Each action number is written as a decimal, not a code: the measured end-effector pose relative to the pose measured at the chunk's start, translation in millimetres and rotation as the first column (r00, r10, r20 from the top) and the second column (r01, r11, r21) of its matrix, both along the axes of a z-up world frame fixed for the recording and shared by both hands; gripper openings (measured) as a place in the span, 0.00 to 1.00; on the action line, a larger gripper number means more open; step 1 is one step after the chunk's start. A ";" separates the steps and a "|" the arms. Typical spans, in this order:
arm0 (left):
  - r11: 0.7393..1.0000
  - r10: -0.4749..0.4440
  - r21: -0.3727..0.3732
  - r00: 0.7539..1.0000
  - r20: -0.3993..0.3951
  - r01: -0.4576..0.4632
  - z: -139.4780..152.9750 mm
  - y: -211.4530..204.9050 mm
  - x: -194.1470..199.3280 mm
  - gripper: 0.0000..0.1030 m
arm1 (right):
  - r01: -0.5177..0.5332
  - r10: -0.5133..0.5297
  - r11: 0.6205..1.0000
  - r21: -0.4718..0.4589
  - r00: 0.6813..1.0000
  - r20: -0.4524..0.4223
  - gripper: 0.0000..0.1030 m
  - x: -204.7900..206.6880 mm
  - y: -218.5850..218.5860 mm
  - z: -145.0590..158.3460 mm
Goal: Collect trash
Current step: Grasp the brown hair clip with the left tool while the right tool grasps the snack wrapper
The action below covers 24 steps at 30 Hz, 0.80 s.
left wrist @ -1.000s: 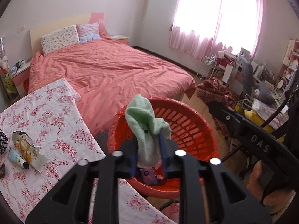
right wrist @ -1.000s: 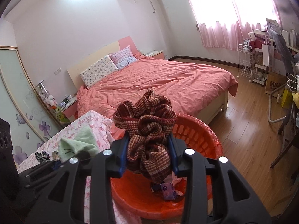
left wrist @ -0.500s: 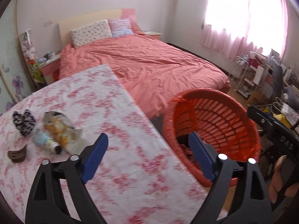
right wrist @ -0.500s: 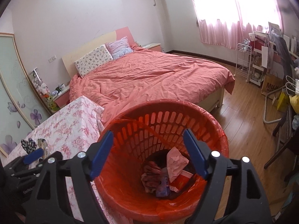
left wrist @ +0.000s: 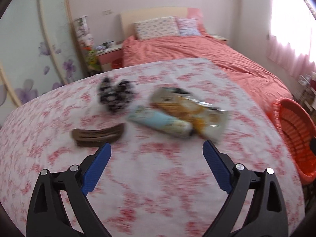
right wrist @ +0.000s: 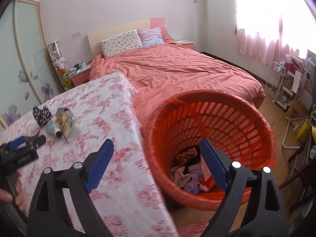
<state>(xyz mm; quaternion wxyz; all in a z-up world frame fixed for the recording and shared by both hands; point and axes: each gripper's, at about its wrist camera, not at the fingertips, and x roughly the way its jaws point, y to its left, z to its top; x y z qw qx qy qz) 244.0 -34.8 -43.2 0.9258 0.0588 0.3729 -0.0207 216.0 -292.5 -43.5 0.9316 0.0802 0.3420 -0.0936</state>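
Grippers first: our left gripper (left wrist: 157,147) has just been opening and stands wide and empty over the floral table (left wrist: 158,187); our right gripper (right wrist: 157,143) has likewise just been opening, wide with nothing between its jaws, above the orange basket (right wrist: 262,124) beside the table. On the table lie a snack wrapper (left wrist: 197,110), a tube (left wrist: 162,122) touching it, a brown hair clip (left wrist: 98,135) and a black-and-white scrunchie (left wrist: 115,95). Discarded bits (right wrist: 189,169) fill the basket's bottom.

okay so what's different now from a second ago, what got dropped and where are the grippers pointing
Both cloths were let go: the green one from the left hand-held gripper, the checked one from the right hand-held gripper. Both sets of jaws have just been opening and now hold nothing. The left swung from the orange basket to the table. Unchanged: the wrapper, tube, comb and patterned cloth.
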 end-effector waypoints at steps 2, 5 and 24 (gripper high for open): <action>0.998 0.062 0.001 0.998 -0.003 -0.062 -2.7 19.7 13.2 0.91 | -0.029 0.029 1.000 -0.009 0.999 -0.014 0.86 4.0 15.5 -4.5; 0.990 0.135 -0.025 0.990 -0.030 -0.136 -6.2 38.9 36.4 0.91 | -0.064 0.063 0.998 -0.009 0.997 -0.033 0.86 10.6 31.5 -10.1; 0.985 0.172 0.006 0.979 -0.111 -0.172 -26.7 74.4 43.6 0.87 | -0.138 0.138 0.990 0.001 0.988 -0.066 0.86 41.8 76.7 -21.5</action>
